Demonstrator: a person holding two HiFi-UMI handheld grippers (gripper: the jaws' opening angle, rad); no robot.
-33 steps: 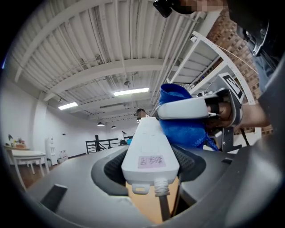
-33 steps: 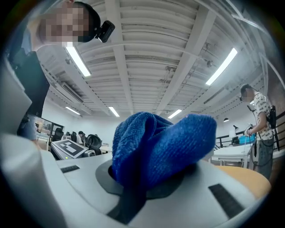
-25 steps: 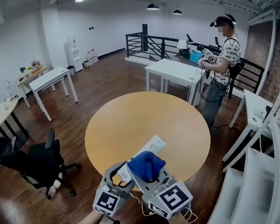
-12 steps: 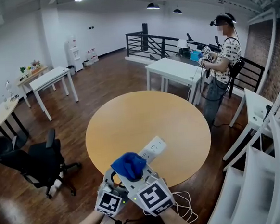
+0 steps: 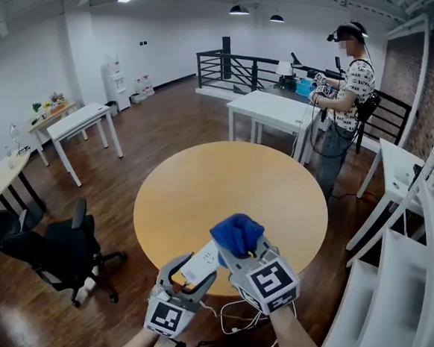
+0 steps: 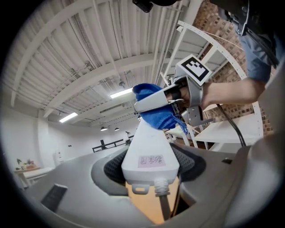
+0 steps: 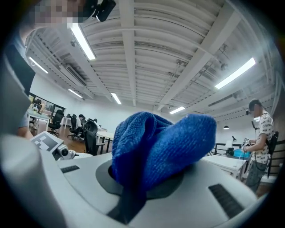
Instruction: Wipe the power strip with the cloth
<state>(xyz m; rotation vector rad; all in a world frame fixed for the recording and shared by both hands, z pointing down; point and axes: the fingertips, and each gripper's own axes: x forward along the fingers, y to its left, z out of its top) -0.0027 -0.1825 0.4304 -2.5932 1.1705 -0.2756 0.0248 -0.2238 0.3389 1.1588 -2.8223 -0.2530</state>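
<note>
The left gripper (image 6: 149, 174) has its jaws closed on the cord end of the power strip (image 6: 149, 142). The strip juts forward and upward from them. The right gripper (image 7: 149, 180) has its jaws clamped on a bunched blue cloth (image 7: 160, 140). In the left gripper view the cloth presses against the strip's far end.

In the head view both tools hang over the near edge of the round table (image 5: 225, 183). The strip is held off the wood, and the top spreads wide beyond it. A white cord (image 5: 240, 321) loops below the edge.

A small pale label sits on the strip's end face — its characters are too blurred to read. Each gripper's cube bears black-and-white square markers. A chair (image 5: 62, 252) stands to the left, and a person (image 5: 346, 99) stands by a white desk (image 5: 272, 112) well beyond the table.
</note>
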